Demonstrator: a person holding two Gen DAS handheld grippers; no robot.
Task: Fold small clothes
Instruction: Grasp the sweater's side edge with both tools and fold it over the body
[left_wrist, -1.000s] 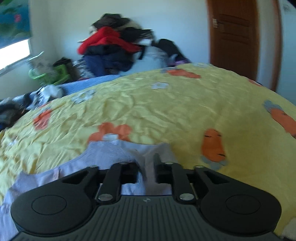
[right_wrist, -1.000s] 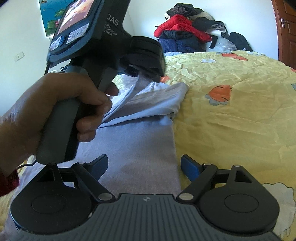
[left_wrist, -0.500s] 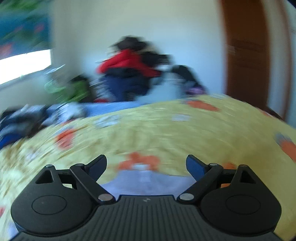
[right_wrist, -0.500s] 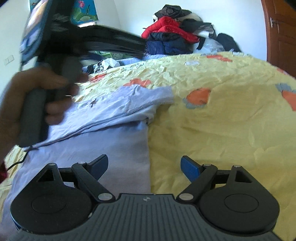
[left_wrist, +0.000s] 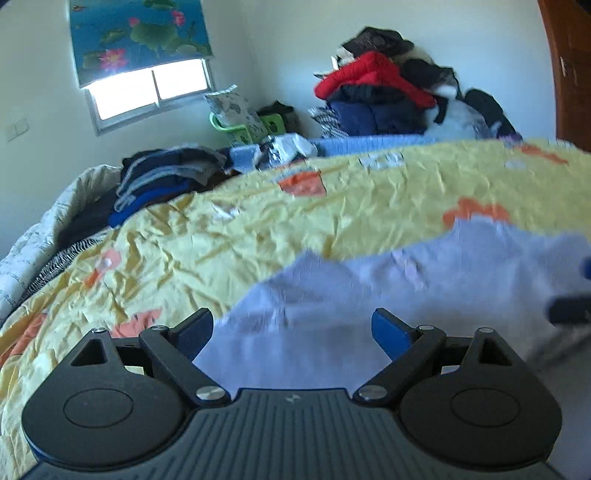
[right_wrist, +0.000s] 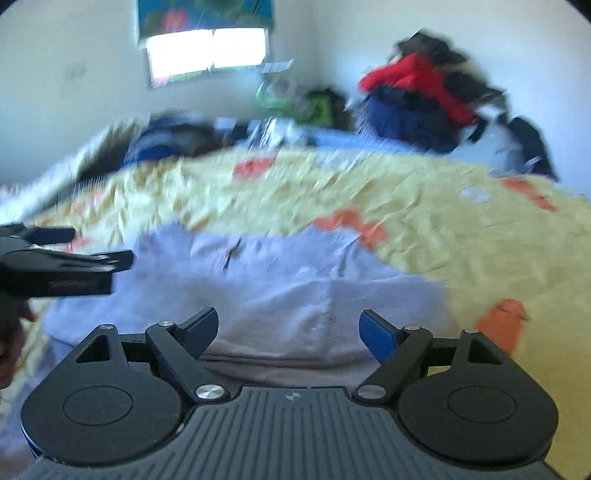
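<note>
Lavender garment (left_wrist: 406, 295) lay spread on the yellow bedsheet (left_wrist: 258, 229), part of it doubled over so that an upper layer sat across the lower one, as your right wrist camera showed. You held your left gripper (left_wrist: 293, 330) above its near portion with the jaws standing wide apart and nothing pinched between the blue pads; the cloth merely showed through the gap. Your right gripper (right_wrist: 288, 330) hovered over the same garment (right_wrist: 277, 280), its jaws apart but narrowing, with fabric visible below them and neither pad pressing on it. In that right view your left gripper (right_wrist: 70, 254) jutted in from the left edge, above the garment's left side, and a bit of your hand (right_wrist: 14, 332) showed beneath it. Both pictures were smeared, the right one more so. Beyond the sheet a heap of clothes (left_wrist: 388, 96) topped with something red sat against the wall, and a window (left_wrist: 147, 88) glowed under a lotus-print blind (left_wrist: 136, 33).
</note>
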